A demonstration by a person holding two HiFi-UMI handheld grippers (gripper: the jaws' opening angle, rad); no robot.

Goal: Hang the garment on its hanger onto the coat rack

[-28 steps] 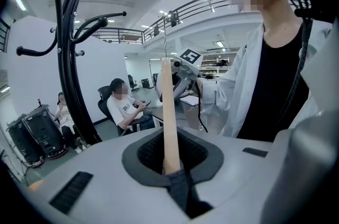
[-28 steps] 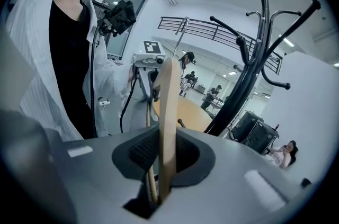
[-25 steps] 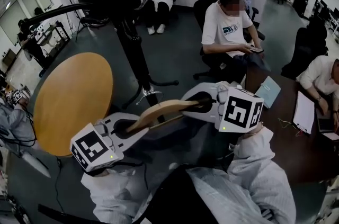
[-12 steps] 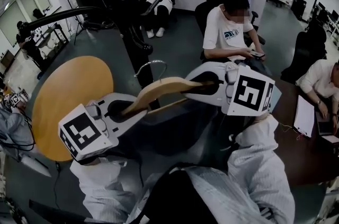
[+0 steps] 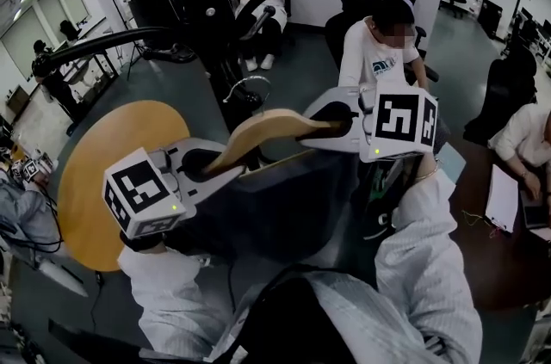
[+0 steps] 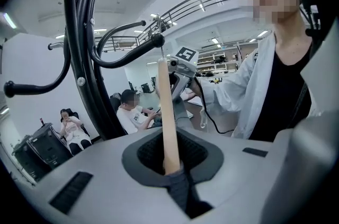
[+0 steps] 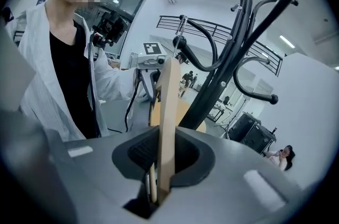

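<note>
The left hand-held gripper (image 5: 205,170) is closed on one end of the wooden hanger (image 5: 267,132), with some dark cloth also between its jaws. The right hand-held gripper (image 5: 334,123) is closed on the other end. The hanger is in the air between them, tilted, with its right end higher. The dark garment (image 5: 288,207) hangs under it. The metal hook (image 5: 244,87) is just beside the black pole of the coat rack (image 5: 205,1), below its curved arms; whether it touches, I cannot tell.
</note>
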